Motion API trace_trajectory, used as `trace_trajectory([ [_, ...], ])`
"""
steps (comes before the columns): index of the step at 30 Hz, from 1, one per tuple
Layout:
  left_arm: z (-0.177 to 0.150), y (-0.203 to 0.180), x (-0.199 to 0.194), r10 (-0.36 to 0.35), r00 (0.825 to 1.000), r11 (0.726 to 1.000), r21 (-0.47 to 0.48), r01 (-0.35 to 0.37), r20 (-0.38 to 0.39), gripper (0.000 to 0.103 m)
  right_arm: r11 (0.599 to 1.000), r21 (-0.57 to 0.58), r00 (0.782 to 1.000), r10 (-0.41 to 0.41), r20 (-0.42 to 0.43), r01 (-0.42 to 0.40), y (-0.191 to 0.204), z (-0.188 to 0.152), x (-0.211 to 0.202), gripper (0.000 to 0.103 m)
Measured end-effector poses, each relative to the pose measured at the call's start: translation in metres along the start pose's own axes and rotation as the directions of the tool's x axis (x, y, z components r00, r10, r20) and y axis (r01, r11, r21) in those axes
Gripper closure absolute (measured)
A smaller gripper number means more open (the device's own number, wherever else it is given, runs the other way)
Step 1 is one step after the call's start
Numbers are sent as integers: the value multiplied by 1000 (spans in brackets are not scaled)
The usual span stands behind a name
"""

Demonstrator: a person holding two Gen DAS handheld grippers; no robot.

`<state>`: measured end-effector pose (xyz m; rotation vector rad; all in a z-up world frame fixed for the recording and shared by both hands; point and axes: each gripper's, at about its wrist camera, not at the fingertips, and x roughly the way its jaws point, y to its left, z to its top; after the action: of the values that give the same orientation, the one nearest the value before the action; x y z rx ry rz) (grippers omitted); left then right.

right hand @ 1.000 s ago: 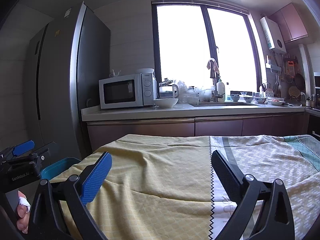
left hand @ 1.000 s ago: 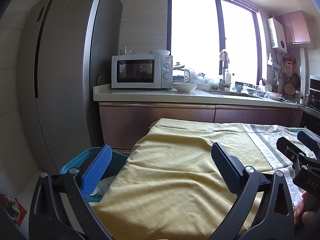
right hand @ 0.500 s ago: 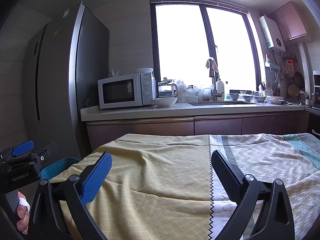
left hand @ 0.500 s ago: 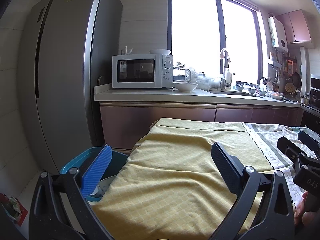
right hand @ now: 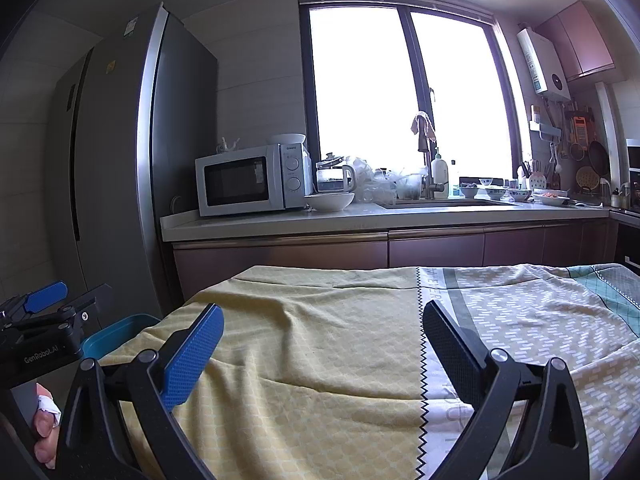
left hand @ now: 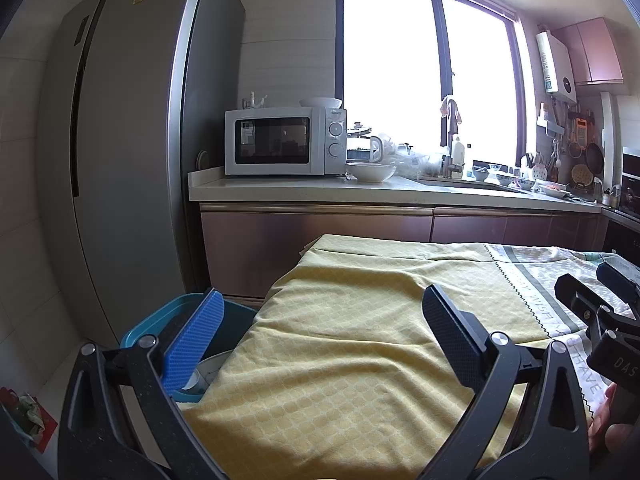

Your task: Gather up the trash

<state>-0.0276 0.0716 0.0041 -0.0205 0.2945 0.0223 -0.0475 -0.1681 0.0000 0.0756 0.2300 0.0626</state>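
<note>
A blue trash bin (left hand: pixel 156 322) stands on the floor at the table's left end, with white items (left hand: pixel 208 372) inside; its rim also shows in the right wrist view (right hand: pixel 116 336). My left gripper (left hand: pixel 320 320) is open and empty, held over the table's left edge beside the bin. My right gripper (right hand: pixel 322 334) is open and empty above the yellow tablecloth (right hand: pixel 320 344). No loose trash shows on the cloth. The right gripper's body shows at the right edge of the left wrist view (left hand: pixel 600 320); the left gripper's body shows at the left of the right wrist view (right hand: pixel 40 328).
A tall grey fridge (left hand: pixel 120 160) stands left of the bin. Behind the table runs a counter (left hand: pixel 360 192) with a microwave (left hand: pixel 284 142), a white bowl (left hand: pixel 372 172), a kettle and a sink area. A red packet (left hand: pixel 24 416) lies on the floor at the left.
Both views have shifted very slightly; the grippers stay open and empty and nothing on the table has moved.
</note>
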Motion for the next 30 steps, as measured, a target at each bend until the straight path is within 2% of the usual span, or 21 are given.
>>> trace_trajectory([
  [30,0,-1,2,13,1000,1000,-3,-13,-6,5,1000,10,1000,-5,-3,5,-4,0,1,7],
])
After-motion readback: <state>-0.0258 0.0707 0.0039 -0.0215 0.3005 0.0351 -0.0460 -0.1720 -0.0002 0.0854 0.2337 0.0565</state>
